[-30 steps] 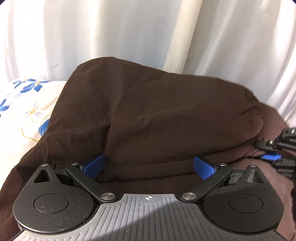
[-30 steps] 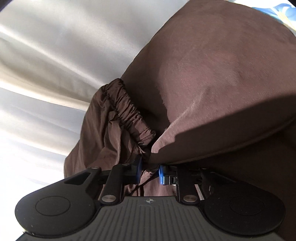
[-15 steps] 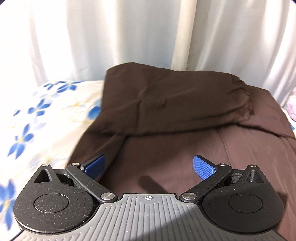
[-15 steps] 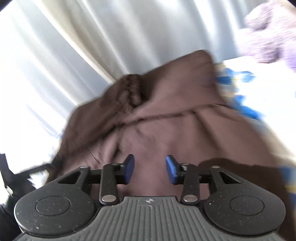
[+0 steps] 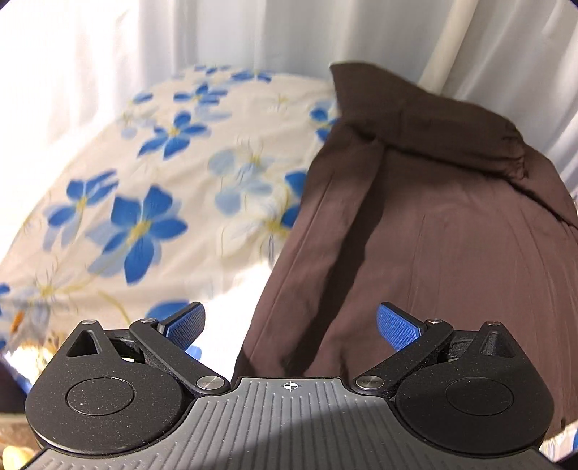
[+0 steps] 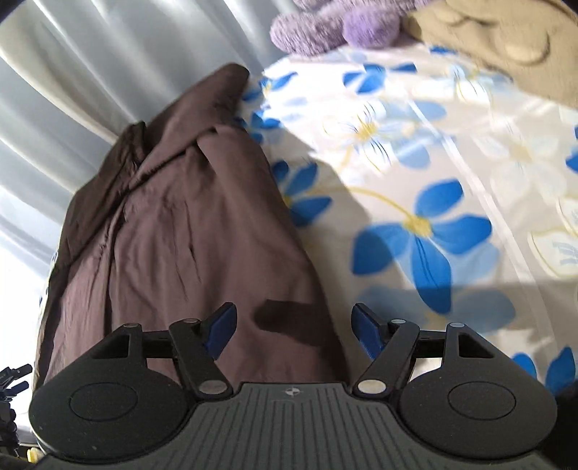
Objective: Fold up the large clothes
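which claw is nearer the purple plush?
Right. The purple plush shows only in the right wrist view, far ahead of the open right claw across the floral sheet. The left claw, open over the brown garment, has no plush in view.

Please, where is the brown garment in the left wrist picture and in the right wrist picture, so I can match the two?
Left wrist view: the brown garment fills the right half, running up to the curtain.
Right wrist view: the brown garment lies left of centre, from the open gripper's fingers up to the curtain.
Shared landmark: the blue-flowered sheet, left of the garment in the left view, right of it in the right view.
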A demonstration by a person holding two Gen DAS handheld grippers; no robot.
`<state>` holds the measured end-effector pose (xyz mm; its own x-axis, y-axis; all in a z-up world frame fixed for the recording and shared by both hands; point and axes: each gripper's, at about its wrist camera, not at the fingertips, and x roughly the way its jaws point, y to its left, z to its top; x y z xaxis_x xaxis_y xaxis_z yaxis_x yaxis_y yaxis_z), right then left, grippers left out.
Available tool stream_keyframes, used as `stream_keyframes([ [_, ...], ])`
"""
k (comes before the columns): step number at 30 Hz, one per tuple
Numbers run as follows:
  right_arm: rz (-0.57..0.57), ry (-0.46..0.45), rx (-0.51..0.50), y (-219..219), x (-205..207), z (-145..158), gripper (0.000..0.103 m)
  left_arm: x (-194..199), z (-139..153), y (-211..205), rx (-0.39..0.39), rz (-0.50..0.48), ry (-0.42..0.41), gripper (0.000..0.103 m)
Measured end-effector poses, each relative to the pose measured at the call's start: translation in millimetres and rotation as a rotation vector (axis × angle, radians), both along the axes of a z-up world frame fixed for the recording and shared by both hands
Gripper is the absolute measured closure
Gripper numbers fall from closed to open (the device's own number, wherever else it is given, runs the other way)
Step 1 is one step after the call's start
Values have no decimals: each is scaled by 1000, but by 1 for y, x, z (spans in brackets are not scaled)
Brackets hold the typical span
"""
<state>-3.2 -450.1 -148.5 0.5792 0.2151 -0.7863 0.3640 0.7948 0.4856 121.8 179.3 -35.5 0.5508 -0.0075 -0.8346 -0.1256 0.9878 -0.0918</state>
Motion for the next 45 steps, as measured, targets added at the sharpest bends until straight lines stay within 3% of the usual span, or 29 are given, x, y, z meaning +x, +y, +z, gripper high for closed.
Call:
stream_keyframes([
  [2,19,-12,36,-1,-2,0,42,-5,-7,6,-46,-17,32,5],
  [5,40,-15,77,-2,-1,-2,53,-12,-16,13,-118,-13,78,32],
  [10,66,-23,173,-9,-1,-6,76,-18,-12,13,-135,-60,94,48],
  [11,70,-29,192,-11,-1,-6,76,-18,-10,12,-124,-83,99,53],
  [16,124,-20,256,-14,7,-14,64,-12,-21,5,-62,-149,164,51],
  [18,148,-20,248,-10,11,-12,66,-12,-20,4,-76,-145,166,70],
  [20,173,-39,233,-5,12,-8,78,-13,-16,2,-95,-133,157,80],
  [22,196,-83,227,0,12,0,86,-14,-10,-1,-111,-122,137,83],
  [25,218,-159,226,8,16,17,89,-15,5,-1,-184,-91,92,85],
  [33,212,-399,199,26,62,80,91,15,71,-3,-428,-77,-154,86],
  [36,212,-449,146,30,95,105,92,42,90,-1,-486,-67,-216,86],
  [39,187,-522,69,28,133,133,92,79,108,2,-489,-63,-270,86],
  [45,52,-593,-113,16,231,179,92,176,143,17,-549,24,-418,86],
])
